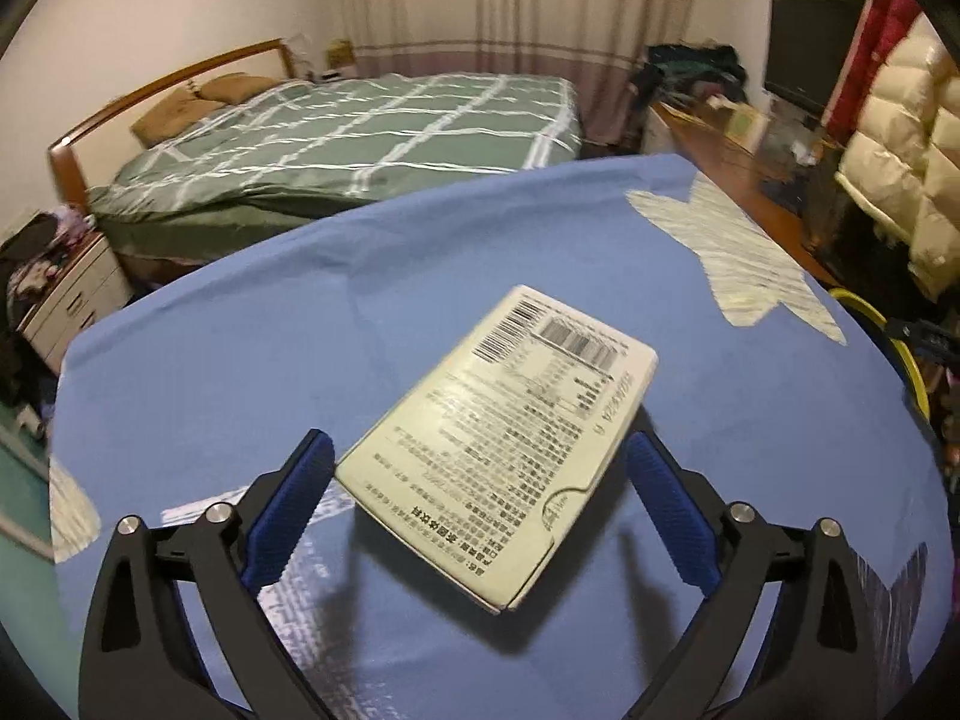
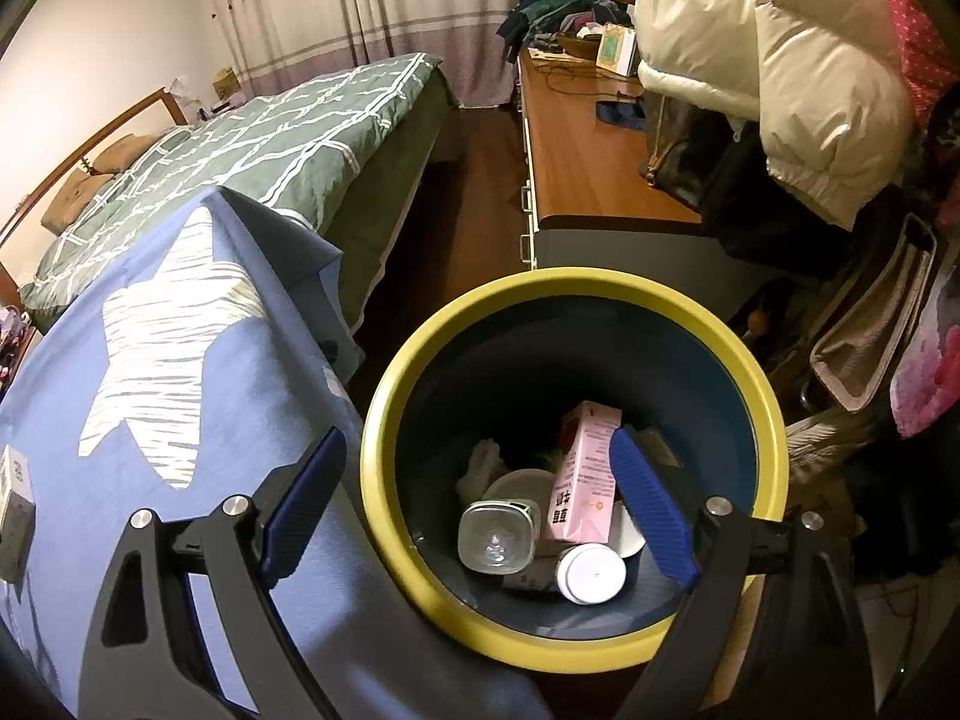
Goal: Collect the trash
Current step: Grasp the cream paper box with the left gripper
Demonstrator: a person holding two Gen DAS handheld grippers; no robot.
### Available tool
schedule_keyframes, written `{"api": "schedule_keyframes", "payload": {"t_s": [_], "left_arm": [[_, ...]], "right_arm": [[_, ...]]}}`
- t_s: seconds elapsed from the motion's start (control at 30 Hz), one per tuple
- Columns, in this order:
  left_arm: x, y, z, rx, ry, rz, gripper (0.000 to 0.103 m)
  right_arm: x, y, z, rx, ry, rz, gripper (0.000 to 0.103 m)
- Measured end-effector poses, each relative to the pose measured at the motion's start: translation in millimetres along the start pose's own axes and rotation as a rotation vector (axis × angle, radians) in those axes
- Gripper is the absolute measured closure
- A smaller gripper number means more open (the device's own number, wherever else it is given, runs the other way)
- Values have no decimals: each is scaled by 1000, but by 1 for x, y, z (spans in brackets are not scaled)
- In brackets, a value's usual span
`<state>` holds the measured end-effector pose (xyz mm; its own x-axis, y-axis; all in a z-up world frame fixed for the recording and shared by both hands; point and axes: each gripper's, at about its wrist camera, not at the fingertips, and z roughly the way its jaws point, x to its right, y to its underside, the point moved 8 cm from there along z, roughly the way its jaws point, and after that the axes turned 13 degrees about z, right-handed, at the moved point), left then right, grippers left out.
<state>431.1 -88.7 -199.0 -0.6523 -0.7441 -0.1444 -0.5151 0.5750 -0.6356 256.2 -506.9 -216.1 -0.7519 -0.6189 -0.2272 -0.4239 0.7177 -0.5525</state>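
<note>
— Two big things frame my work here: the table (image 1: 210,360) under its blue star-print cloth, and the yellow-rimmed bin (image 2: 384,420) standing just beside its right edge. I judge the bin is parked there so anything lifted off the cloth needs only a short swing to drop in.

— And what's in the bin?

— A pink carton (image 2: 585,474), a clear bottle (image 2: 497,537) and a white-capped jar (image 2: 591,573), lying at the bottom. My right claw (image 2: 477,516) hangs over the opening, spread wide and empty.

— Where's the next piece of trash?

— The flat cream box (image 1: 504,438), printed side and barcodes up, on the cloth at the near middle. My left claw (image 1: 480,510) is spread wide with the box's near end between the pads; its blue fingers (image 1: 288,516) don't look to be pressing it, so it has hold of nothing. The wide spread suits the box's breadth.

— Anything else?

— The same box, I think, shows at the far left edge of the right view.
</note>
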Motion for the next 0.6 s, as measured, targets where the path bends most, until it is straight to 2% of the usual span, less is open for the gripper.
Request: {"api": "schedule_keyframes", "payload": {"t_s": [0.07,0.17,0.3,0.4,0.6], "left_arm": [[9,0,-4,-2,42,1,7],[32,0,-17,-1,153,-6,7],[41,-9,-22,-6,86,20,7],[43,-17,-12,-34,23,35,7],[39,-19,15,-98,-21,31,7]], "right_arm": [[0,1,0,-3,-4,0,18],[0,1,1,-7,-7,0,18],[-2,2,1,-11,-15,-2,18],[-2,2,1,-11,-19,3,18],[-3,2,1,-17,-26,4,18]]}}
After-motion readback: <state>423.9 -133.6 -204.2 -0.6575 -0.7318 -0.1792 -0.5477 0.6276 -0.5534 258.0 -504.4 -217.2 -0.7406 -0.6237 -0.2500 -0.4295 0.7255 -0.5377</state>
